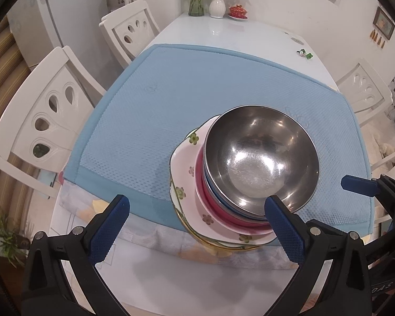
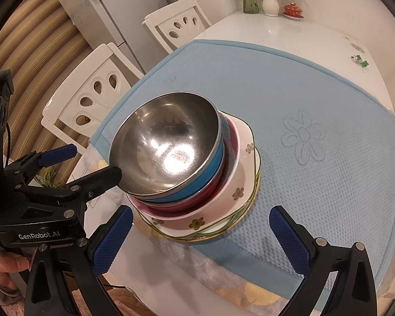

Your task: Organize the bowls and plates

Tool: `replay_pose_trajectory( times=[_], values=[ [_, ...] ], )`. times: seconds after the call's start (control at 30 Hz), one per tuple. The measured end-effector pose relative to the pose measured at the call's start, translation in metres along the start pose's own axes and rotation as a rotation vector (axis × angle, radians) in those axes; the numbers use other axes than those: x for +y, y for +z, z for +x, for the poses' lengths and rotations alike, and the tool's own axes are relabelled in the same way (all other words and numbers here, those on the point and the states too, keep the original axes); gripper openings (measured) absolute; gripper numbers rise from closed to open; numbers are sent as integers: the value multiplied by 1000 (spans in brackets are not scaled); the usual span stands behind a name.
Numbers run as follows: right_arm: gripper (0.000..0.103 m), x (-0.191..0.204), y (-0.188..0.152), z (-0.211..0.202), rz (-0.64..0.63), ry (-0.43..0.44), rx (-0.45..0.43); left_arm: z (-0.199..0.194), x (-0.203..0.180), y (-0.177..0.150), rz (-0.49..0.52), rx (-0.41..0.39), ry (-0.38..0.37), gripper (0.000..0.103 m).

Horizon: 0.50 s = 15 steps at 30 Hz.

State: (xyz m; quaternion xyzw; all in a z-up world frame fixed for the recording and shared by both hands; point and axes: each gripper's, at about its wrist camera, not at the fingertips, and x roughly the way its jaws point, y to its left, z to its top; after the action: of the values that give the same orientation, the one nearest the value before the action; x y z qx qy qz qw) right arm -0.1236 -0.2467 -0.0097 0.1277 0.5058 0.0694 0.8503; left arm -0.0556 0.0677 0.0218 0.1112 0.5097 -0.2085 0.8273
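Observation:
A steel bowl (image 1: 260,158) (image 2: 168,144) tops a stack: under it a blue bowl (image 2: 213,168), a red bowl (image 2: 223,184), a pink flowered dish (image 1: 187,158) (image 2: 234,192) and a gold-rimmed plate (image 2: 255,181). The stack stands on the near part of a blue mat (image 1: 197,92) (image 2: 316,92). My left gripper (image 1: 197,218) (image 2: 96,159) is open, its right finger close against the steel bowl's near rim. My right gripper (image 2: 201,237) is open just in front of the stack, holding nothing. One of its blue pads (image 1: 358,184) shows at the right edge.
The mat lies on a white table (image 1: 210,31) (image 2: 276,29). At the far end stand two vases (image 1: 217,6) with flowers and a red lidded cup (image 1: 238,10). White chairs (image 1: 52,121) (image 2: 97,89) line the left side. A hand (image 2: 5,266) holds the left gripper.

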Motion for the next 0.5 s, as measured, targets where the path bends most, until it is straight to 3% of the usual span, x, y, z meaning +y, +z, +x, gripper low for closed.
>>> replay_pose_trajectory(
  times=[0.5],
  values=[
    [103,-3,-3,-1,18,4,0,0,-5,0,-1,0,9,102]
  ],
)
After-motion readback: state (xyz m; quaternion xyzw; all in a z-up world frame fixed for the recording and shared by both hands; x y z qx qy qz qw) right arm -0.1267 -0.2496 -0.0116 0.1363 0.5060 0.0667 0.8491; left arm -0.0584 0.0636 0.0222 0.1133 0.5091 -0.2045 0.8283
